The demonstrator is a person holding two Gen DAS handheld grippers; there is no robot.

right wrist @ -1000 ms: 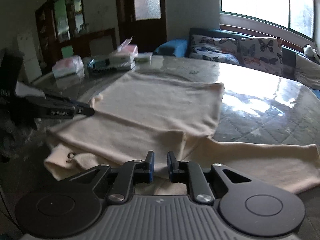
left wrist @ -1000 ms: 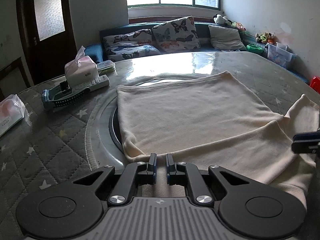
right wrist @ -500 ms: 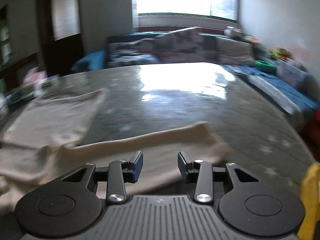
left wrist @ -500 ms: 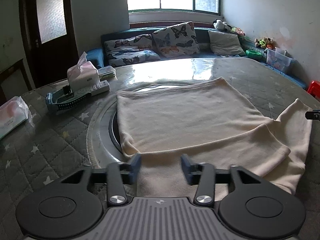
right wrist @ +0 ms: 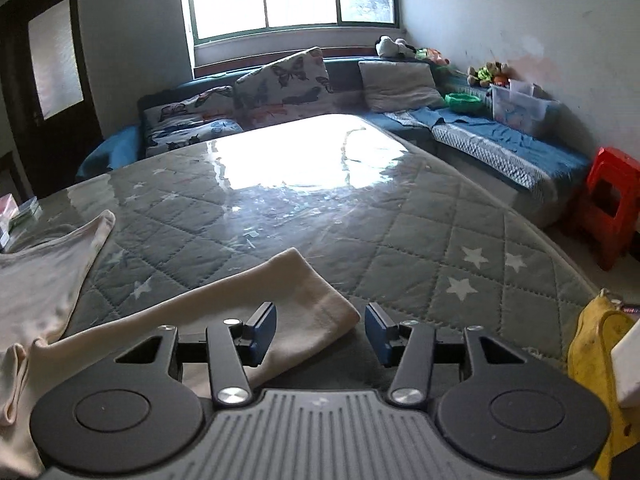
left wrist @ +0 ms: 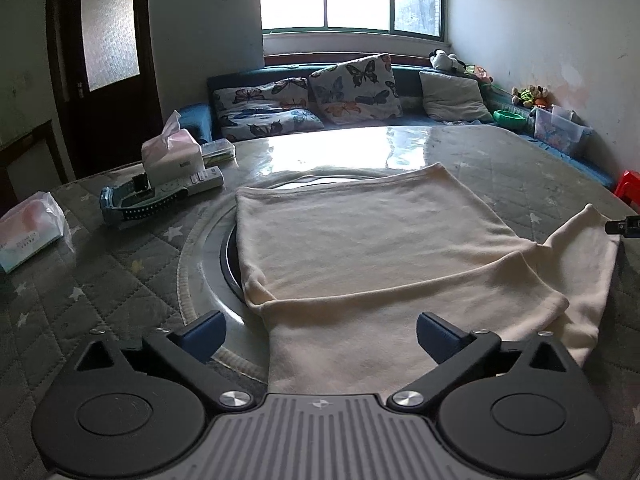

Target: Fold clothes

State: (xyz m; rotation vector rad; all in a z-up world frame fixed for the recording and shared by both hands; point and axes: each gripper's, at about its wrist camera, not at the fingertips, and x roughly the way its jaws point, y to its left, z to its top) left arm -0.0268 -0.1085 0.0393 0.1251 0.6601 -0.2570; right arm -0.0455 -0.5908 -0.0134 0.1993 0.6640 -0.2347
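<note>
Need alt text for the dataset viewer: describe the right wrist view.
The right gripper hovers over the cuff end of a cream sleeve lying on a quilted, star-patterned table, its jaws opening with the cuff between them but not pinched. Beyond are a cushioned bench, a bright window and a red stool.

1 cream garment, 1 tissue box, 1 red stool, 2 butterfly cushions

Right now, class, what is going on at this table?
A person with a gripper in each hand is folding a cream garment on a quilted table. One sleeve is already folded across the body. The left gripper is opening over the near edge, holding nothing. The right gripper is opening around the other sleeve's cuff, its pads not pressing it.
</note>
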